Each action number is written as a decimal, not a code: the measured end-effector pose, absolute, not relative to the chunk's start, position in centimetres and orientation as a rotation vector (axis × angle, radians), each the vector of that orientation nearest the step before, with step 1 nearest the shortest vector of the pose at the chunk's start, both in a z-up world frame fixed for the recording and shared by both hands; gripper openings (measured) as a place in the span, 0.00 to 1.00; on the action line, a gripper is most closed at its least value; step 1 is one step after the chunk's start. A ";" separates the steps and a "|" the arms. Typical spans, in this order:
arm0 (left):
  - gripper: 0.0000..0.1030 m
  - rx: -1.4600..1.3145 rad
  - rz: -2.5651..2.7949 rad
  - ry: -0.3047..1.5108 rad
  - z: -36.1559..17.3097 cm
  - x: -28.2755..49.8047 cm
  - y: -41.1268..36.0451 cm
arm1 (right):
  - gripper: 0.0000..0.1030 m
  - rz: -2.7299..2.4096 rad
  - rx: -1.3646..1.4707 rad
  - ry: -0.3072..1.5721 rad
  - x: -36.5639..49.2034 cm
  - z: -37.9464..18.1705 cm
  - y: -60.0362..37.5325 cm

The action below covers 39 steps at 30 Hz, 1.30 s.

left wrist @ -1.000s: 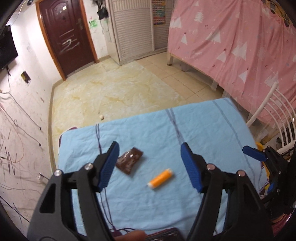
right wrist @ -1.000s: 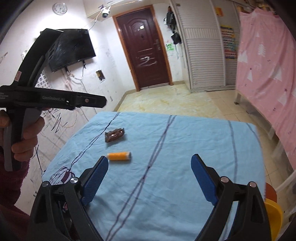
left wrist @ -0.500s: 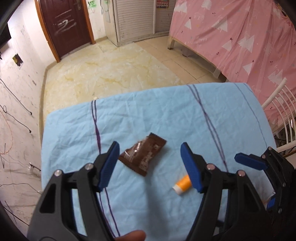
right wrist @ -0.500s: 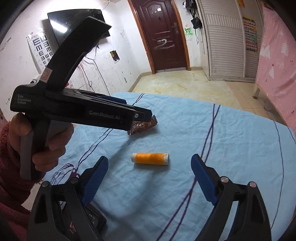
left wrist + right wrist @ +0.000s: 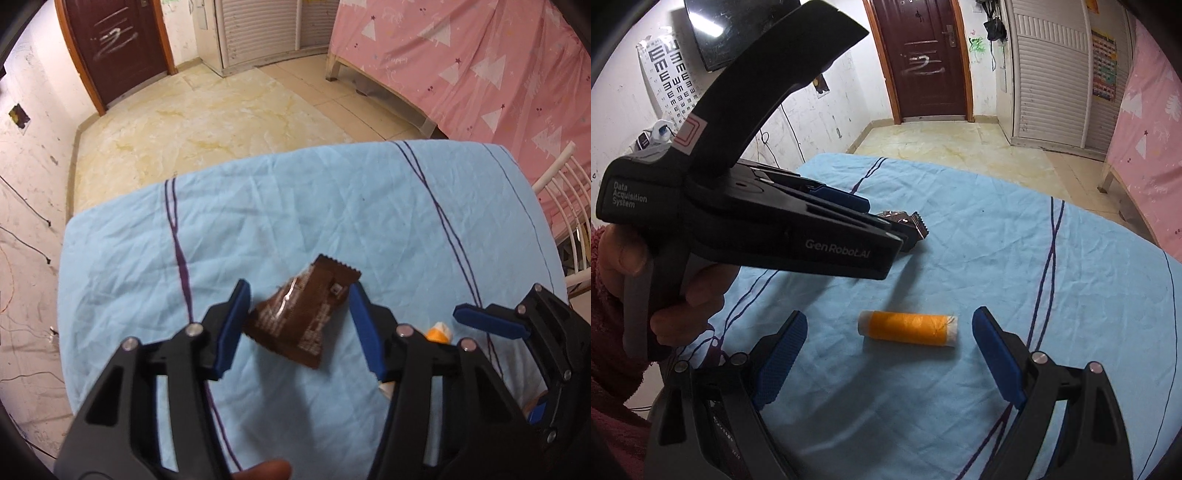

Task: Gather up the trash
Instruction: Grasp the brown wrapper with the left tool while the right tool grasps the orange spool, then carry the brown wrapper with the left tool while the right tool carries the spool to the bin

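On blue cloth (image 5: 332, 221): left gripper (image 5: 299, 325) just closing, brown wrapper (image 5: 303, 317) between jaws, contact unclear; right gripper (image 5: 886, 354) wide apart astride orange spool (image 5: 908, 328).

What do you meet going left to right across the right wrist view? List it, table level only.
Person's hand on the left gripper → brown wrapper between its fingers → orange thread spool → purple double stripe on the blue cloth.
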State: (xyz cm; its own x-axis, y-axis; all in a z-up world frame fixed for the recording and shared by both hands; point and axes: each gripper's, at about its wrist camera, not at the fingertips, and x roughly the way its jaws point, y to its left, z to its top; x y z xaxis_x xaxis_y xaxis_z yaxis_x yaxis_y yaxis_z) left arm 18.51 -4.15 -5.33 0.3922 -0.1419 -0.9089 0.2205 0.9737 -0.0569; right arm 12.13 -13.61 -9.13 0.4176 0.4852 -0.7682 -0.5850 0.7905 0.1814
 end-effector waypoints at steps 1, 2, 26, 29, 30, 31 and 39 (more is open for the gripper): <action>0.47 0.082 -0.232 1.147 -5.5 18.5 -4.2 | 0.82 0.672 -0.126 0.922 12.2 -9.2 -13.3; 0.45 0.083 -0.234 1.148 -5.7 18.5 -4.0 | 0.82 0.667 -0.136 0.924 12.5 -9.3 -13.4; 0.24 0.173 -0.199 1.092 -5.9 16.7 -5.4 | 0.50 0.567 -0.184 0.926 13.8 -10.6 -13.8; 0.24 0.173 -0.186 1.088 -5.9 16.4 -5.6 | 0.50 0.570 -0.151 0.924 14.1 -10.2 -14.9; 0.24 0.173 -0.183 1.087 -5.8 16.3 -5.5 | 0.50 0.570 -0.142 0.923 14.0 -10.0 -15.1; 0.24 0.173 -0.178 1.084 -5.8 16.3 -5.6 | 0.50 0.569 -0.132 0.918 13.9 -9.7 -15.6; 0.24 0.199 -0.168 1.056 -4.5 15.0 -6.6 | 0.50 0.540 -0.073 0.871 12.8 -7.7 -19.3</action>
